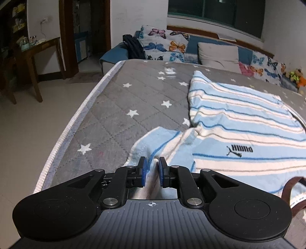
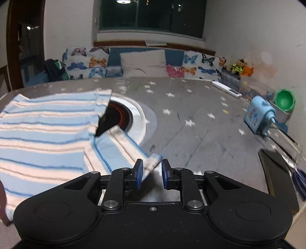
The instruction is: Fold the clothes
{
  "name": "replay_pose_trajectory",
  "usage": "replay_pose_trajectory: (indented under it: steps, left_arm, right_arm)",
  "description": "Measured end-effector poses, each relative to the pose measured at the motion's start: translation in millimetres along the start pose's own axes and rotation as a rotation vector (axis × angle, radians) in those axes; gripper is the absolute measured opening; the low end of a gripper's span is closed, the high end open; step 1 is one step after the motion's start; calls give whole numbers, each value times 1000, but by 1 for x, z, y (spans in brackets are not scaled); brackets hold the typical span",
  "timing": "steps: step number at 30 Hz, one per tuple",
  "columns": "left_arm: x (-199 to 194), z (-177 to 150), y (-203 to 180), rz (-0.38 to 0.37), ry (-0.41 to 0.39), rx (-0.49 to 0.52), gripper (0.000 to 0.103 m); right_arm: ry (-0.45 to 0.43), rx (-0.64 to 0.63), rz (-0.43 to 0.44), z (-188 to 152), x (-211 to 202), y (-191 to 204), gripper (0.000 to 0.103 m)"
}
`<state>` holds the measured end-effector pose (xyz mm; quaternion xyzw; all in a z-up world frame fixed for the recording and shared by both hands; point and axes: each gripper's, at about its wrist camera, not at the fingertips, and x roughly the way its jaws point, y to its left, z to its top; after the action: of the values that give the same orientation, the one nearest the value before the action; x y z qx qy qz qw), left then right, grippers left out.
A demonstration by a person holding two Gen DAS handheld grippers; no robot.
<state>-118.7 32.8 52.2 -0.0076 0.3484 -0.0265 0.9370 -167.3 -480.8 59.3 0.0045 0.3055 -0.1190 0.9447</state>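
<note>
Blue pads of the left gripper pinch a bunched sleeve of the shirt, the fabric squeezed into the narrow gap between them. The right gripper stands wider, the other sleeve's end lying against its left pad with a gap on the right side, so whether it truly grips I cannot tell. The shirt, striped pale blue and white with a black logo, lies spread on the bed, a grey quilted cover with white stars and a white edge. Under the shirt's far corner shows a round dark-centred mark in the cover. Toward the right wall sit a light-blue toy and a green pot. Farther back, butterfly cushions and a grey pillow line the head of the bed, plush toys in the corner. Beyond the left edge are pale floor, a wooden table and a doorway; a dark window sits above.
</note>
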Motion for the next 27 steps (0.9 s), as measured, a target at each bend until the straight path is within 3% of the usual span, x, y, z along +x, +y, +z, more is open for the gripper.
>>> replay_pose_trajectory:
  steps: [8, 19, 27]
  left_arm:
    - [2, 2, -22, -35, -26, 98, 21]
    - [24, -1, -17, -40, 41, 104, 23]
    - [44, 56, -31, -106, -10, 35, 27]
  right_arm:
    - [-27, -75, 105, 19, 14, 28, 21]
    - [34, -90, 97, 10, 32, 29, 21]
    - [71, -100, 89, 4, 43, 30, 23]
